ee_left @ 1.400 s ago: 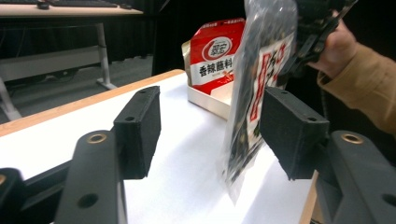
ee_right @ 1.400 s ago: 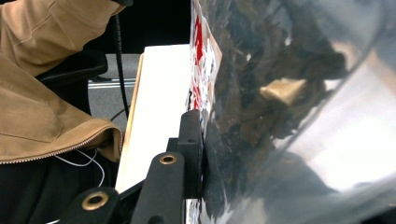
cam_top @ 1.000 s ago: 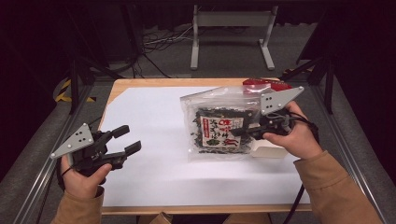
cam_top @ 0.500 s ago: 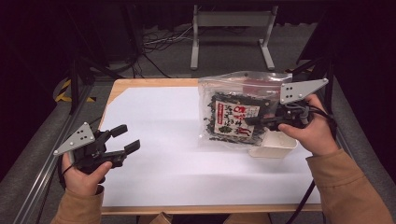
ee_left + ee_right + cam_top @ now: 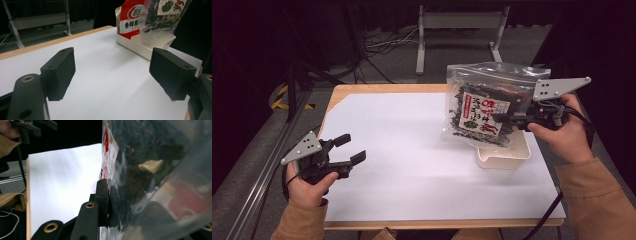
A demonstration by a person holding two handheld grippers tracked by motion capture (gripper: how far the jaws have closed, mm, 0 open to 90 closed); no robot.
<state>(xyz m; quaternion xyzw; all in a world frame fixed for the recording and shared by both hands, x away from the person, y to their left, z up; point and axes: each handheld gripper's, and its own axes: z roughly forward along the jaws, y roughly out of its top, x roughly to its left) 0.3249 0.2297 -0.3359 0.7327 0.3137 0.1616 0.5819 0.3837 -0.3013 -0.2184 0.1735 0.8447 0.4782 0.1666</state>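
Right gripper (image 5: 504,119) clamps the clear snack bag (image 5: 484,112) above the white tray (image 5: 507,156); left gripper (image 5: 349,150), jaws just opening, empty

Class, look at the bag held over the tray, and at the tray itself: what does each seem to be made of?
Bag: thin clear plastic film, glossy; dark contents and a printed label show through, and it creases and glints.
Tray: probably hard plastic, cream-white, smooth and slightly shiny, with thin moulded walls and rounded corners.

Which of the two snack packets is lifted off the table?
The clear bag of dark seaweed, pinched in the right gripper above the white tray. The red packet stands in that tray.
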